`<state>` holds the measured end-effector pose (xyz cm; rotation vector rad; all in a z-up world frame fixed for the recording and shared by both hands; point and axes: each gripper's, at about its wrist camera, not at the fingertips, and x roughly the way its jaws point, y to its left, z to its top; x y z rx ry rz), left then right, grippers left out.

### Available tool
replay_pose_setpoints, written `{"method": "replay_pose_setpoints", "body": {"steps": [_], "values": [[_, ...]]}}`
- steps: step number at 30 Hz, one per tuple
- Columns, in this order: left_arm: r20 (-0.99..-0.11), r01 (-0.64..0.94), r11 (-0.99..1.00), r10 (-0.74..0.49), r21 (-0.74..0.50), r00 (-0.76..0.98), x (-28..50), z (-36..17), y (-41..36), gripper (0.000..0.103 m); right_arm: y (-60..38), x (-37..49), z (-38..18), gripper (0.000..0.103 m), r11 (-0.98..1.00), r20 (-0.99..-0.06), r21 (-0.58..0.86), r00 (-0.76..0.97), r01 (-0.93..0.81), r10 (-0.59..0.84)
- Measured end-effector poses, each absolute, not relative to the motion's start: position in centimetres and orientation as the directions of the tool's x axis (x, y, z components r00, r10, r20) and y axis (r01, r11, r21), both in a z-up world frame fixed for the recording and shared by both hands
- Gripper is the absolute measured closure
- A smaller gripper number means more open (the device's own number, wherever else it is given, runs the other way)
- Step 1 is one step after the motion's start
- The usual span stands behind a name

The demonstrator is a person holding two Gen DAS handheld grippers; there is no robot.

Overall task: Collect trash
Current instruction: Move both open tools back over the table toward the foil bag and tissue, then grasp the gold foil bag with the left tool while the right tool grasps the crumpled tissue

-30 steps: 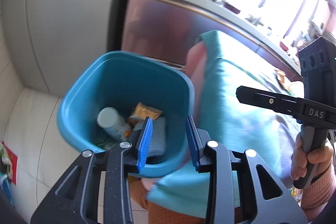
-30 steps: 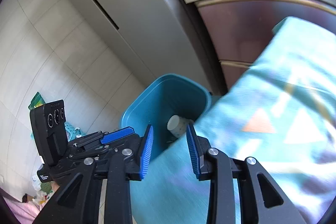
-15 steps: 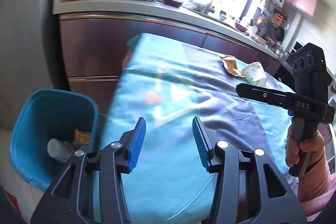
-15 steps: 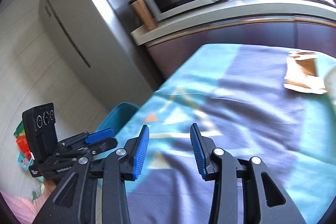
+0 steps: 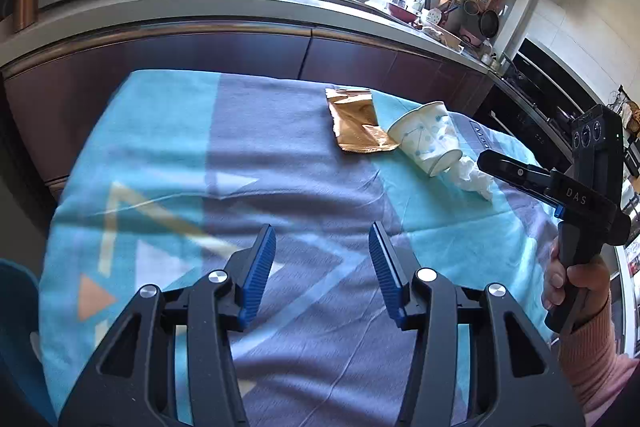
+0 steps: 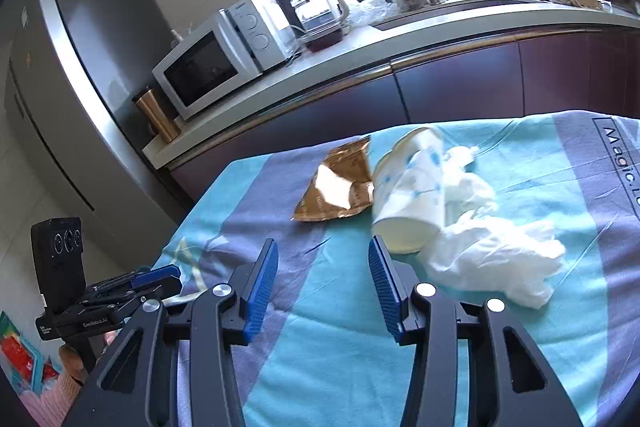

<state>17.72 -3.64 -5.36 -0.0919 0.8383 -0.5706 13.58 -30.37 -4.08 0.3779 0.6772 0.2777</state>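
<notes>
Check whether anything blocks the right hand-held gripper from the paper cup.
Nothing visible does. The right hand-held gripper is open, with only bare cloth before the cup. The tissue lies beside it.

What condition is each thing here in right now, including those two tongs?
Left tongs: open, empty, above the cloth.
Right tongs: open, empty, close to the cup.
Paper cup: tipped on its side, looks empty.
Brown wrapper: lying flat, torn open at its far end.
White tissue: crumpled, against the cup.
Tablecloth: spread out, slightly wrinkled.
Microwave: door closed.
</notes>
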Motion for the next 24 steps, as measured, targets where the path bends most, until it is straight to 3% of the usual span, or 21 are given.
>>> {"method": "replay_pose_setpoints", "body": {"steps": [10, 16, 20, 24], "values": [[-0.724, 0.450, 0.852, -0.487, -0.269, 0.489, 24.2, -5.9, -11.3, 0.054, -37.2, 15.2, -5.1, 0.054, 0.906, -0.573, 0.423, 0.775, 0.002, 0.266], [-0.750, 0.410, 0.875, -0.449, -0.258, 0.485, 27.6, -7.1, -13.0, 0.049, -39.8, 14.3, -7.0, 0.042, 0.911, -0.622, 0.407, 0.751, 0.070, 0.220], [-0.776, 0.379, 0.884, -0.435, -0.272, 0.457, 29.8, -8.3, -13.8, 0.049, -39.9, 14.5, -7.9, 0.035, 0.914, -0.646, 0.401, 0.724, 0.054, 0.241], [-0.786, 0.378, 0.885, -0.431, -0.272, 0.443, 31.0, -8.9, -14.6, 0.049, -39.0, 14.8, -8.4, 0.037, 0.921, -0.666, 0.389, 0.700, 0.030, 0.258]]}}
